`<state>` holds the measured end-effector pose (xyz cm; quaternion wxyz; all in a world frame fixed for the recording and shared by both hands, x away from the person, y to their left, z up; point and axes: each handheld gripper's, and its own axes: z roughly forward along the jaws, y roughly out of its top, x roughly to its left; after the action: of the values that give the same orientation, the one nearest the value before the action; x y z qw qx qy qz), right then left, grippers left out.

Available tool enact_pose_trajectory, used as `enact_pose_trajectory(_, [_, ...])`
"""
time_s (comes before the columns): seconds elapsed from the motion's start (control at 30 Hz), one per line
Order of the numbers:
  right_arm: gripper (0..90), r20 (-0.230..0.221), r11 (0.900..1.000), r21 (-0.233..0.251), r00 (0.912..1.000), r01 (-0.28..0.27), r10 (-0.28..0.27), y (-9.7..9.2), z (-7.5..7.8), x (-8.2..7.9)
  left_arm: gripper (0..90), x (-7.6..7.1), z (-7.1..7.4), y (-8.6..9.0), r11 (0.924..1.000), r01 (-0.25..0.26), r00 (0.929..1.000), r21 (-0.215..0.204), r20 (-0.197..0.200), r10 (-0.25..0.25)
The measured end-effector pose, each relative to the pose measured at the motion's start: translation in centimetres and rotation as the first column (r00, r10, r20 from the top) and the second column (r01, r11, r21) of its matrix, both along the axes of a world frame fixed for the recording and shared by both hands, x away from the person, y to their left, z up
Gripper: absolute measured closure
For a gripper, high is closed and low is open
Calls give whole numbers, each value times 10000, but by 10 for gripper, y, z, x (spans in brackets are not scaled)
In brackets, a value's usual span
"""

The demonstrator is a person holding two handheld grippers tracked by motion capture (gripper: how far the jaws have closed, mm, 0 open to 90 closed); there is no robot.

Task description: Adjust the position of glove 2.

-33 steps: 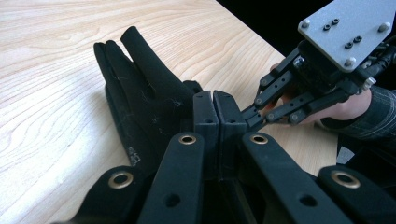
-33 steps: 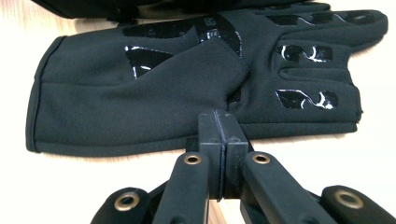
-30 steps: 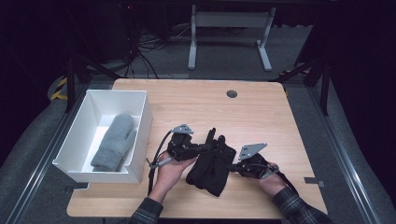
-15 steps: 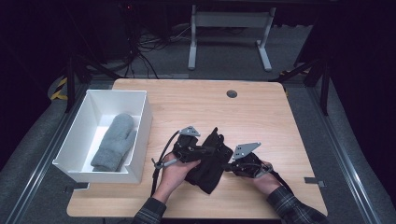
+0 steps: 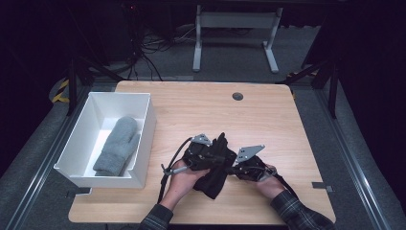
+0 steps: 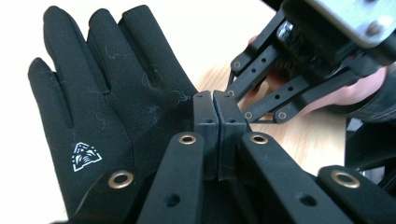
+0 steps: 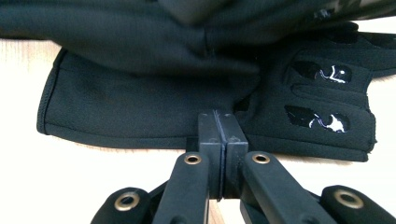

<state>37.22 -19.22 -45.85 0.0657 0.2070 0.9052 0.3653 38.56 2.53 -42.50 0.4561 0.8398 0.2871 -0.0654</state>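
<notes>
Both claws, left (image 5: 221, 160) and right (image 5: 229, 168), pinch the black glove (image 5: 215, 179).

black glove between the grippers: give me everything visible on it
The black glove looks like soft knit or fleece fabric with light lint on it. Its fingers point up and away from the person, the cuff end droops toward the table's near edge. A small white logo sits near the cuff, and glossy patches show on another part. The left gripper and right gripper have their jaws closed at its fabric from either side; how much each pinches I cannot tell. It is crumpled, partly lifted, partly resting on the wood.
</notes>
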Motion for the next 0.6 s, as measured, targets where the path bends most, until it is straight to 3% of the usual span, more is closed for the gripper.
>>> enact_pose_trajectory(0.13, [900, 15, 10000, 37, 10000, 0, 0, 1, 0, 0, 888, 0, -5, -4, 9998, 175, 9998, 74, -84, -174])
enact_pose_trajectory(0.23, [900, 92, 10000, -50, 9999, 53, -53, -2, 1, 0, 874, 0, -7, -3, 9997, 208, 9997, -119, -123, -210])
enact_pose_trajectory(0.4, [888, 281, 9976, 101, 9973, 680, -682, -23, 8, 4, 779, -1, -7, -3, 9990, 288, 9995, -342, -88, -292])
enact_pose_trajectory(0.5, [762, 458, 9920, 183, 9910, 1251, -1258, -41, 12, 8, 845, -5, -8, -7, 9986, 519, 9986, -120, -119, -521])
enact_pose_trajectory(0.53, [762, 458, 9920, 183, 9910, 1251, -1258, -41, 12, 8, 871, -5, -8, -7, 9986, 519, 9986, -120, -119, -521])
enact_pose_trajectory(0.57, [674, 534, 9880, 219, 9867, 1526, -1536, -49, 12, 8, 895, -7, -10, -10, 9980, 633, 9978, 26, -175, -633])
enact_pose_trajectory(0.6, [674, 534, 9880, 219, 9867, 1526, -1536, -49, 12, 8, 900, -7, -10, -10, 9980, 633, 9978, 26, -175, -633])
